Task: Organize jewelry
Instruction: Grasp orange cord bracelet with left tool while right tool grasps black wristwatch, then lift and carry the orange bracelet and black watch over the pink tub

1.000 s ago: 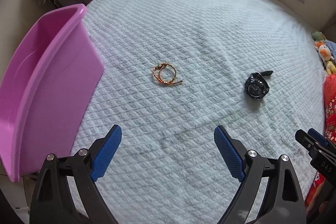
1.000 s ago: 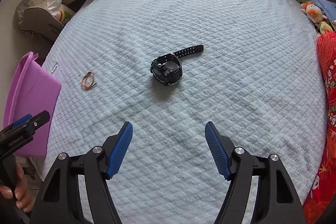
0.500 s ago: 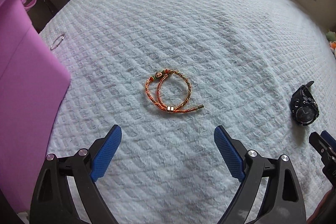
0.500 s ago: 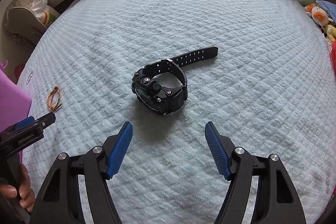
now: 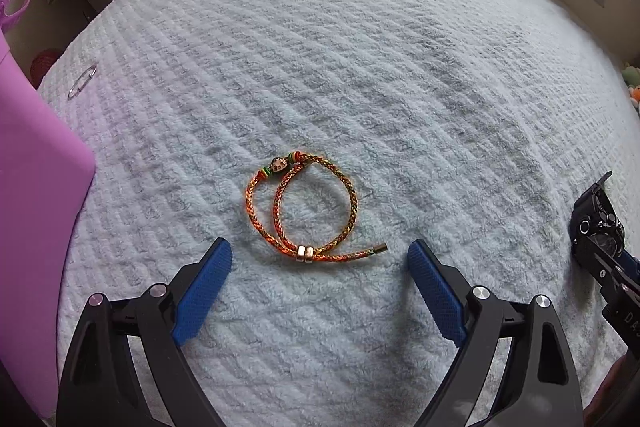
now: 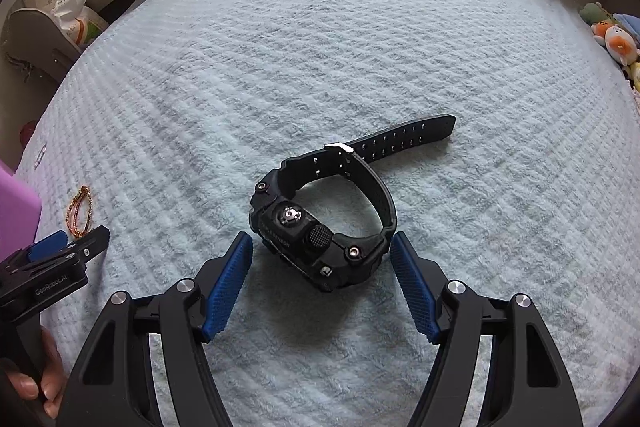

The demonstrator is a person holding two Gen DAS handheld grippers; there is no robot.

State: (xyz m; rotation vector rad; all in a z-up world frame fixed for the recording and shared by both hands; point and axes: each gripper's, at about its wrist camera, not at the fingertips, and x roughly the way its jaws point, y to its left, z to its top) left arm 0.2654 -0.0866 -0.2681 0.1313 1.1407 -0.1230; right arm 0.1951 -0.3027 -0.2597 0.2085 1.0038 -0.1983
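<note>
An orange braided bracelet (image 5: pixel 304 211) with gold beads lies on the pale blue quilted blanket (image 5: pixel 360 67). My left gripper (image 5: pixel 320 259) hovers open just in front of it, its blue pads either side of the bracelet's near end, not touching. A black wristwatch (image 6: pixel 324 227) lies on its side with the strap stretched to the upper right. My right gripper (image 6: pixel 322 251) is open, and the watch body sits between its blue pads without contact. The watch (image 5: pixel 598 223) also shows at the right edge of the left wrist view, the bracelet (image 6: pixel 80 213) at the left of the right wrist view.
A purple plastic bin (image 5: pixel 36 211) stands at the left. A thin silver ring (image 5: pixel 82 81) lies on the blanket near it. Soft toys (image 6: pixel 616 39) sit at the right edge. A chair and bags (image 6: pixel 60 11) stand beyond the far left of the bed.
Both grippers have come down and forward: the bracelet and the watch now appear much larger and sit at the fingertips. Both stay open as before.
</note>
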